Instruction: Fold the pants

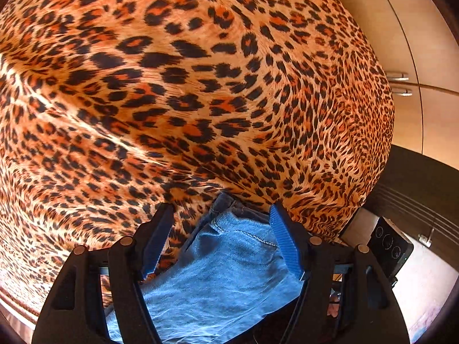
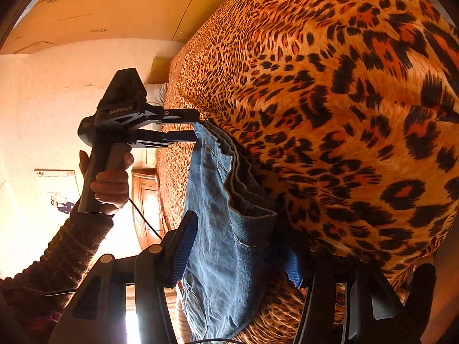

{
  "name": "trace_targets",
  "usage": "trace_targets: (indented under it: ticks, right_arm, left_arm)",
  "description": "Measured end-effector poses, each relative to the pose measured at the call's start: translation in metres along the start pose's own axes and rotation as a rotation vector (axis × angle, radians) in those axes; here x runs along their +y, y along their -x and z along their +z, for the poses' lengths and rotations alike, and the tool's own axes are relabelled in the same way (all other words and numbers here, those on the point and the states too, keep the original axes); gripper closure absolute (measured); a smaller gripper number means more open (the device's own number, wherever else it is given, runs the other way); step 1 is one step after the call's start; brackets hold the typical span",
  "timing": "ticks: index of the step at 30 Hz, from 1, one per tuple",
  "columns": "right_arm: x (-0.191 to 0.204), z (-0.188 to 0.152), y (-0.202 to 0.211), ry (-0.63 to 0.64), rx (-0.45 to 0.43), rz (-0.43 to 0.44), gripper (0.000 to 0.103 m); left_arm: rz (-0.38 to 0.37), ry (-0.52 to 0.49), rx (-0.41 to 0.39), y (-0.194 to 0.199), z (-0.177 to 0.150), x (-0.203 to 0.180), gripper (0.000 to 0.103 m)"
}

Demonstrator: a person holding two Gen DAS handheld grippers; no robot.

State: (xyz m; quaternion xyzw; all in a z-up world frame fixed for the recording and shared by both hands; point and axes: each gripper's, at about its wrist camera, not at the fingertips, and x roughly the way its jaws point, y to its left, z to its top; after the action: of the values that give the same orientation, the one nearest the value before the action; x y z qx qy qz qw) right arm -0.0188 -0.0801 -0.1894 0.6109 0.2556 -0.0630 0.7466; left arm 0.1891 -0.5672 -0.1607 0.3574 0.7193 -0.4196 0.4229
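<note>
Left wrist view: the left gripper (image 1: 222, 240) points down at the bed, its jaws standing wide. The blue denim pants (image 1: 223, 275) lie between the two blue pads (image 1: 287, 243), and the right-hand pad rests against the cloth while the left-hand one stands clear of it, so nothing is clamped. The pants lie at the near edge of the leopard-print bedspread (image 1: 186, 86), which fills most of the picture. Far right stands a pale wooden wardrobe (image 1: 416, 43) with metal handles (image 1: 398, 77).

In the right wrist view the same left gripper (image 2: 197, 127) is seen side-on, held by a hand (image 2: 110, 183) in a knitted sleeve (image 2: 57, 258); its fingertips sit at the upper corner of the pants (image 2: 223, 215), jaws apart. The right gripper (image 2: 238, 249) has the denim hanging between its pads (one pad is half hidden behind the fabric), and whether it pinches the cloth I cannot tell. The pants hang over the bedspread's (image 2: 344, 100) edge, stacked in several layers.
</note>
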Motion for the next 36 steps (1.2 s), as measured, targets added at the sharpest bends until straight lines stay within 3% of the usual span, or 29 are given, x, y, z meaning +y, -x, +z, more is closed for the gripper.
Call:
trace_targets:
  ticks: [2, 5, 8, 10, 12, 13, 14, 15, 17, 18, 19, 26, 33, 36]
  right_arm:
    - [-0.005, 0.001, 0.006, -0.009, -0.009, 0.004, 0.047]
    - [-0.008, 0.001, 0.013, -0.017, -0.024, -0.001, 0.047]
    - [-0.009, 0.000, 0.016, -0.022, -0.045, -0.007, 0.047]
    - [-0.008, -0.003, 0.017, -0.013, -0.061, -0.017, 0.049]
    - [-0.006, -0.006, 0.015, 0.002, -0.070, -0.035, 0.051]
    - [-0.005, -0.010, 0.012, 0.010, -0.073, -0.044, 0.053]
    - [-0.005, -0.011, 0.011, 0.017, -0.075, -0.059, 0.056]
    - [-0.004, -0.012, 0.009, 0.022, -0.074, -0.077, 0.063]
    - [-0.007, -0.013, 0.006, 0.014, -0.070, -0.111, 0.078]
    - [-0.009, -0.012, 0.005, -0.003, -0.072, -0.125, 0.081]
    - [-0.009, -0.012, 0.004, -0.014, -0.074, -0.123, 0.081]
    - [0.030, -0.012, -0.003, 0.108, -0.037, -0.082, 0.085]
    - [0.080, -0.020, -0.012, 0.258, 0.013, -0.074, 0.085]
    - [0.110, -0.030, -0.022, 0.357, 0.063, -0.073, 0.085]
  left_arm:
    - [-0.018, -0.068, 0.008, -0.005, -0.001, -0.014, 0.015]
    - [-0.055, -0.193, 0.074, -0.017, -0.009, -0.039, 0.015]
    - [0.030, -0.319, 0.061, -0.024, -0.022, -0.063, 0.015]
    - [0.036, -0.367, 0.046, -0.023, -0.030, -0.069, 0.016]
    - [0.027, -0.371, 0.027, -0.021, -0.038, -0.073, 0.034]
    - [0.066, -0.382, 0.007, -0.021, -0.042, -0.075, 0.041]
    - [0.119, -0.402, -0.014, -0.024, -0.047, -0.078, 0.056]
    - [0.158, -0.419, -0.035, -0.025, -0.051, -0.080, 0.064]
    - [0.188, -0.427, -0.065, -0.021, -0.061, -0.081, 0.071]
    - [0.188, -0.434, -0.068, -0.020, -0.066, -0.085, 0.083]
    - [0.186, -0.439, -0.073, -0.017, -0.073, -0.087, 0.086]
    - [0.120, -0.376, -0.213, 0.029, -0.128, -0.080, 0.087]
    - [0.101, -0.285, -0.322, 0.087, -0.173, -0.037, 0.087]
    - [0.094, -0.225, -0.362, 0.093, -0.186, -0.023, 0.087]
